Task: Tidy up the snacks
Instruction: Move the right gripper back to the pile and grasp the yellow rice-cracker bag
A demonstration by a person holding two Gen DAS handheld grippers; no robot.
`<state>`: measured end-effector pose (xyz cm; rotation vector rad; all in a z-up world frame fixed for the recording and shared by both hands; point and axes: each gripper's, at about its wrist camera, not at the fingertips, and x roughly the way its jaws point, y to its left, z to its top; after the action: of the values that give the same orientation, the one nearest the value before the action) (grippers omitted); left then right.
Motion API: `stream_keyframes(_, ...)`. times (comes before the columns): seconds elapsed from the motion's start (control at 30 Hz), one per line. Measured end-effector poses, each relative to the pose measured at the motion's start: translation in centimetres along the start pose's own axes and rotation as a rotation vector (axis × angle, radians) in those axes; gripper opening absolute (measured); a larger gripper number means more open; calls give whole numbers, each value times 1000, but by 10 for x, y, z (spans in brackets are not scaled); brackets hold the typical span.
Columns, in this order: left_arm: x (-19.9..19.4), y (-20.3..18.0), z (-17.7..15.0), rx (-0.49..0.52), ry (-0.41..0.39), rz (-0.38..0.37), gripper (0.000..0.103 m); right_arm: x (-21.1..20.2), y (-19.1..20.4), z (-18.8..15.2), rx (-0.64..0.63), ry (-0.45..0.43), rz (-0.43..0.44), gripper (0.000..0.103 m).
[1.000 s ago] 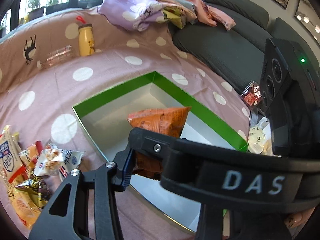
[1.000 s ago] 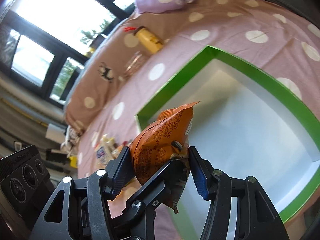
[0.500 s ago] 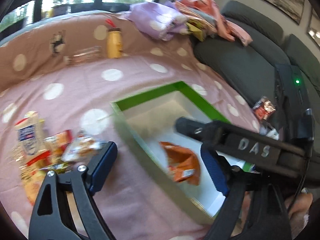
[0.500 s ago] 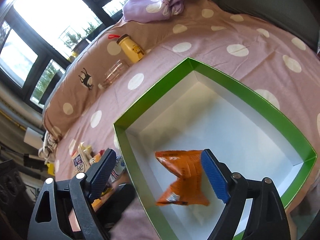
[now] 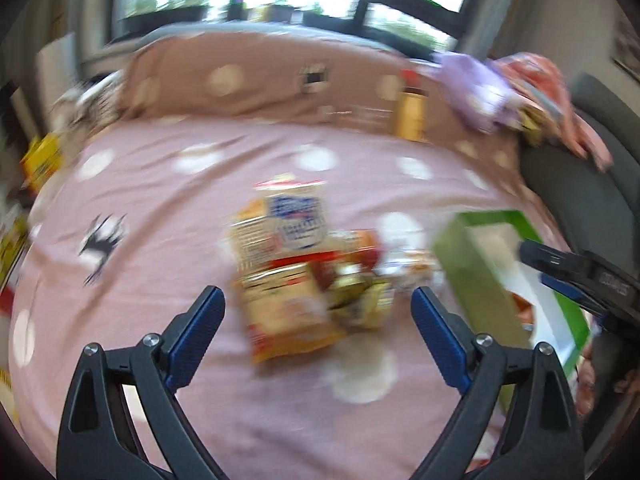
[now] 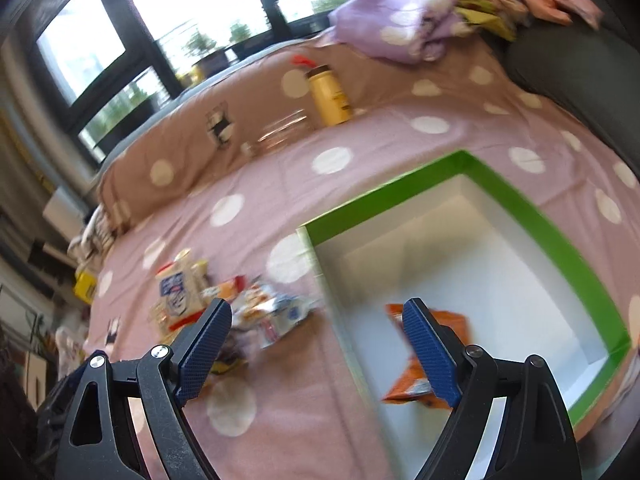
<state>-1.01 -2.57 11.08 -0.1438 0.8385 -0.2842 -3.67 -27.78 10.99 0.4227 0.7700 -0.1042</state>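
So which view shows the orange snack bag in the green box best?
The right wrist view: the orange snack bag lies on the white floor of the green box, partly behind a finger of the right gripper. The left wrist view is blurred and shows only an orange sliver behind the box wall.

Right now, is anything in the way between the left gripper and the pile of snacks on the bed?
Nothing visible. The left gripper is open and empty, its jaws having just been opening, and the snack pile lies straight ahead on the spotted cover. The green box sits off to the right, not between them.
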Motion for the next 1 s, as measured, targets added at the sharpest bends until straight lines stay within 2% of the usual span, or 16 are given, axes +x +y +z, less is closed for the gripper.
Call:
stream_keyframes(0.13, 7, 36, -7, -100, 34, 16, 94, 12, 32, -7, -66, 37, 51, 87)
stream_keyframes(0.2, 12, 43, -12, -112, 50, 23, 94, 22, 51, -14, -109, 73, 93, 87)
stream_keyframes(0.4, 33, 48, -20, -131, 96, -24, 93, 57, 99, -31, -164, 247, 326, 87)
stream_keyframes(0.5, 41, 50, -20, -135, 107, -50, 88, 72, 119, -37, -189, 307, 365, 84)
stream_keyframes(0.57, 47, 51, -18, -143, 113, -65, 85, 87, 130, -41, -205, 362, 365, 73)
stream_keyframes(0.67, 58, 54, -16, -161, 132, -82, 72, 114, 141, -46, -208, 440, 337, 72)
stream_keyframes(0.77, 70, 55, -16, -183, 147, -88, 65, 133, 148, -45, -235, 437, 233, 72)
stream_keyframes(0.9, 83, 54, -17, -192, 177, -120, 50, 146, 154, -49, -275, 448, 243, 72)
stream_keyframes(1.0, 88, 52, -18, -187, 187, -136, 47, 147, 159, -52, -324, 426, 219, 72)
